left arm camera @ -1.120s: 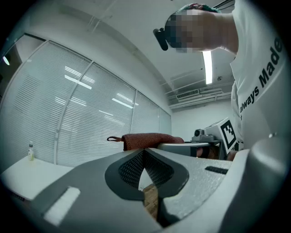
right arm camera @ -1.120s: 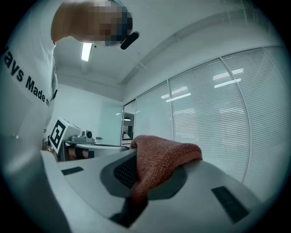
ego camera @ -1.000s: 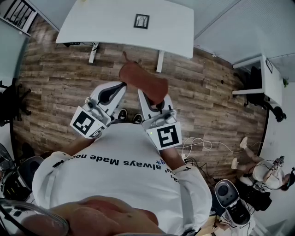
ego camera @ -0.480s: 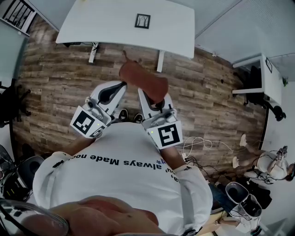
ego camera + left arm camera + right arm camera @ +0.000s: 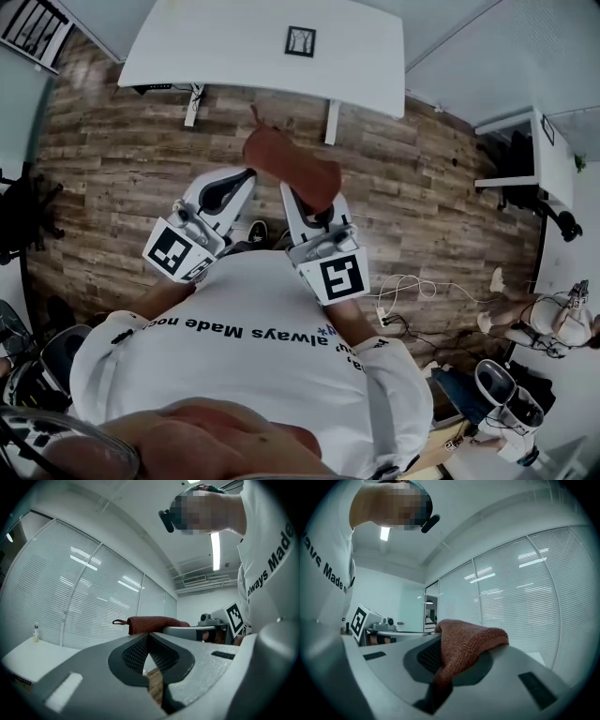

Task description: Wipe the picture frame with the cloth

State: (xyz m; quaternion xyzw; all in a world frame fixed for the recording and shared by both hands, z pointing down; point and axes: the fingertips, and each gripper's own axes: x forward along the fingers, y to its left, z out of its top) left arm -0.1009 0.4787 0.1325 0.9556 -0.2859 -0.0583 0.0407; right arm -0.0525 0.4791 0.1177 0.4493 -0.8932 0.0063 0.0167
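A small dark picture frame [image 5: 300,41] lies flat on the white table [image 5: 216,47], far ahead of me in the head view. My right gripper [image 5: 298,192] is shut on a rust-red cloth [image 5: 291,165], which drapes over its jaws [image 5: 461,648]. Beside it my left gripper [image 5: 246,174] is held up at the same height, its jaws shut with nothing between them. In the left gripper view the cloth [image 5: 154,623] shows just past the closed jaws. Both grippers hang over the wooden floor, well short of the table.
The table stands on white legs [image 5: 329,122] above wood-plank flooring [image 5: 122,169]. A second white desk [image 5: 525,150] with a dark chair is at the right. Cables [image 5: 412,291] and another person [image 5: 548,323] are at the lower right. Window blinds [image 5: 89,597] line the wall.
The table and frame have shifted slightly right and down in the head view. The person at the lower right has moved. Both grippers keep their pose and the cloth stays held.
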